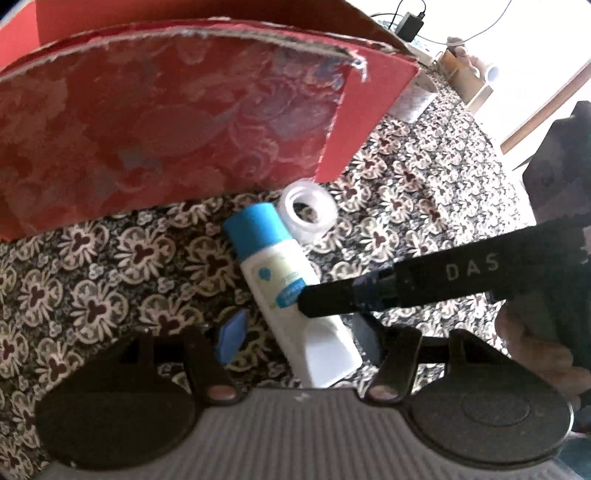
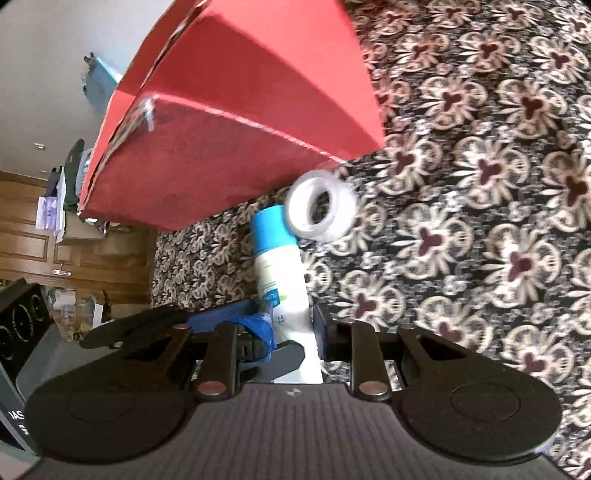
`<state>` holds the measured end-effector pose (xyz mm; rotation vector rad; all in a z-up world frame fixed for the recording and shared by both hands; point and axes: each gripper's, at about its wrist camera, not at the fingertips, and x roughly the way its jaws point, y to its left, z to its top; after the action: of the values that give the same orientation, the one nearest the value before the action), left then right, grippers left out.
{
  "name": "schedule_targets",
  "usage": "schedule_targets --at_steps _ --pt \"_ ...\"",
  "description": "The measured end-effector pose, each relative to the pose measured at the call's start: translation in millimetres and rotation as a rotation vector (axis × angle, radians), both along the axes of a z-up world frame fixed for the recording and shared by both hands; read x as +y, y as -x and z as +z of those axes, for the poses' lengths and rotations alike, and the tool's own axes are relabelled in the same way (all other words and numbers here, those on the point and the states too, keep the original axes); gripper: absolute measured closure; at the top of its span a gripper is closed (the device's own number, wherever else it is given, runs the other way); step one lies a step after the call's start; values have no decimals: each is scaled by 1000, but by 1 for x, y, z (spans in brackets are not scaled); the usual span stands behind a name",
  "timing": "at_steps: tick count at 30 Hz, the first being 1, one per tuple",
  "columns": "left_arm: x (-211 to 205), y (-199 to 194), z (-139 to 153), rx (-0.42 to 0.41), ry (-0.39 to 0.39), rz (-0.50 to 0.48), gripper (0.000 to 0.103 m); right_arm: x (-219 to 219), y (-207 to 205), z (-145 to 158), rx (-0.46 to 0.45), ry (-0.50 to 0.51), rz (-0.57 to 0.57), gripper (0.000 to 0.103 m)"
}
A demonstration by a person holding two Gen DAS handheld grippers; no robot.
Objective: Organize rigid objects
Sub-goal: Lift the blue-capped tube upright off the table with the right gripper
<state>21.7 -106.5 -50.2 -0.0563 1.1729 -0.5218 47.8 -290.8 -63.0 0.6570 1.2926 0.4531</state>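
Note:
A white tube with a blue cap [image 1: 275, 266] lies on the patterned cloth in front of a red box [image 1: 177, 118]. A clear tape roll [image 1: 306, 214] lies by the cap. My right gripper [image 2: 291, 325] is shut on the tube [image 2: 280, 273], its blue pads on either side of the body. From the left wrist view the right gripper's black finger [image 1: 332, 301] presses on the tube. My left gripper [image 1: 295, 339] is open around the tube's flat end, blue pad [image 1: 232, 334] left of it. The tape roll [image 2: 321, 210] sits beyond the cap, beside the red box [image 2: 229, 122].
The floral cloth [image 2: 480, 184] spreads to the right. A charger and cables [image 1: 410, 24] and wooden boxes [image 1: 465, 74] lie at the far right back. Wooden cabinets [image 2: 55, 240] stand at left.

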Motion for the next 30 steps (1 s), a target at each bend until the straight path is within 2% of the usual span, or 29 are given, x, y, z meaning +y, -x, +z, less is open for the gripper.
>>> schedule_targets --at_steps 6,14,18,21,23,26,30 --pt "9 -1 -2 -20 -19 -20 38 27 2 5 -55 26 12 96" --pt "19 -6 -3 -80 -47 -46 38 33 -10 0 -102 18 -66 94" --pt "17 -7 -3 -105 -63 -57 42 32 -11 -6 -80 -36 -68 94" --pt "19 -8 -4 -113 -60 -64 50 42 -11 -3 -113 -8 -55 95" --pt "21 -9 -3 -117 -62 -69 50 47 -12 -3 -112 -12 -54 96" --pt "22 -8 -4 -139 -83 -78 55 51 -13 -1 -126 -10 -39 96" --pt "23 -11 -4 -150 -97 -60 56 56 -16 -4 -138 -24 -58 95"
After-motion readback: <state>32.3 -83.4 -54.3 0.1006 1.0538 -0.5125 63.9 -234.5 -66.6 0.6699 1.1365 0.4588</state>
